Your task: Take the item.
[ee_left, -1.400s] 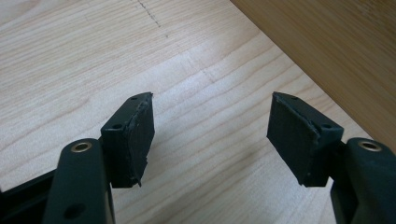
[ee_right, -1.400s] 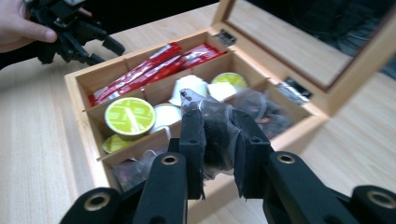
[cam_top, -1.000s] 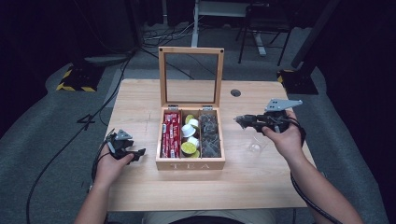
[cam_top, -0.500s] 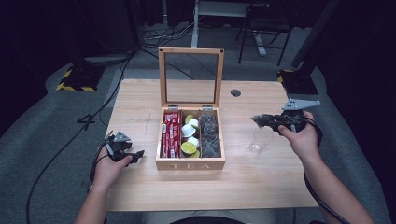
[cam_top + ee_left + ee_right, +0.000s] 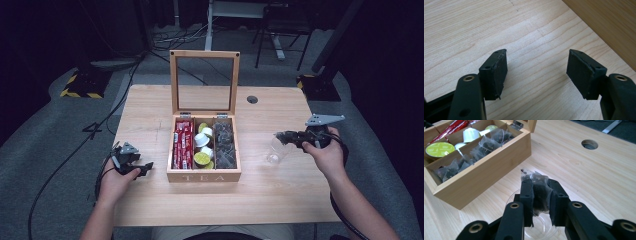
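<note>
From the high camera I look down on a pale wooden worktop (image 5: 150,110) with an open tea box (image 5: 204,172) at its centre, glass lid (image 5: 204,82) standing upright at 12 o'clock. Its three compartments hold red sticks (image 5: 183,144) toward 9 o'clock, green and white pods (image 5: 202,150) in the middle and dark tea bags (image 5: 225,146) toward 3 o'clock.

At 3 o'clock of the box stands a clear glass cup (image 5: 274,150), and my right gripper (image 5: 281,137) hangs just above it. The right gripper view gives what the overhead cannot: the jaws are pinched nearly together on a tea bag (image 5: 535,178), its dark leaves and clear wrapper poking out past the tips, with the cup's rim (image 5: 517,195) directly beneath.

My left gripper (image 5: 146,166) rests low at 9 o'clock of the box, near its wall. The left gripper view shows its jaws spread wide with nothing between them, bare wood grain below and the box's side (image 5: 604,25) at the upper corner.

I judge this to be the carry-and-drop step: the bag is out of the box and over the cup. The next move calls for lowering a little, keeping the bag centred inside the rim, then parting the jaws so it falls in without tipping the light cup.
</note>
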`<state>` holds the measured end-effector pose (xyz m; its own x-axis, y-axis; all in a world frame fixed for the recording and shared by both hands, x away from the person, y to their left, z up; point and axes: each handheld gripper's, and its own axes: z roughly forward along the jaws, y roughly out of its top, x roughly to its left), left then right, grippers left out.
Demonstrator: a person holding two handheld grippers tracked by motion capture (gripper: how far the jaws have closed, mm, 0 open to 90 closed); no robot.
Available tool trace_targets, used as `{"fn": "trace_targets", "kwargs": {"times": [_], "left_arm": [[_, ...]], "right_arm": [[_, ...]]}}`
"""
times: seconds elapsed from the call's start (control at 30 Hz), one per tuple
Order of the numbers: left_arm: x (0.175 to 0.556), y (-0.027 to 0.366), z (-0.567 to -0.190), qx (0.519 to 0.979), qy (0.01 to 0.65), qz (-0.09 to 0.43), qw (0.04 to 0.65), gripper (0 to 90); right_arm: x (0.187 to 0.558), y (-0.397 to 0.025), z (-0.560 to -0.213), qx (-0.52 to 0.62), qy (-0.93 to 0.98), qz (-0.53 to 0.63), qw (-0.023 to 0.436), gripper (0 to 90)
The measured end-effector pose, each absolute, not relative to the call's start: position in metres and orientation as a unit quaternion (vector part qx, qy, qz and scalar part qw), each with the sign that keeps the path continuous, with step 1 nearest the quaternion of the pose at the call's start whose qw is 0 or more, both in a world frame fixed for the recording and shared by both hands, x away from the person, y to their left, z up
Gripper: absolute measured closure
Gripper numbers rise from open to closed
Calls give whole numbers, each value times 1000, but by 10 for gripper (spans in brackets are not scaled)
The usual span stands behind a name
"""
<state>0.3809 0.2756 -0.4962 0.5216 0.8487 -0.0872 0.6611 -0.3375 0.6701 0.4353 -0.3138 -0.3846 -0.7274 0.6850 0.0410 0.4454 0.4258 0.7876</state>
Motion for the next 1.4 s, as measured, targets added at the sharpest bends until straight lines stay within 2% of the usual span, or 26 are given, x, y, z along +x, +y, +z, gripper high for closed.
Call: {"fn": "trace_targets", "kwargs": {"times": [0.43,0.5,0.57,0.63,1.07,1.23,1.4], "left_arm": [[381,277,-502,800,460,149,356,304],[382,278,-503,798,457,151,362,289],[382,278,-503,798,457,150,363,285],[382,277,-503,801,454,150,360,274],[383,277,-503,799,457,145,363,244],[382,276,-500,801,458,141,360,294],[382,275,-495,799,452,145,368,293]], "right_arm": [[433,-316,-403,344,840,396,135,749],[432,-315,-405,340,844,393,131,707],[432,-314,-406,341,842,394,136,610],[432,-314,-405,340,840,398,142,567],[432,-310,-398,341,829,421,141,466],[434,-303,-391,336,825,433,138,443],[437,-294,-378,330,818,449,139,416]]}}
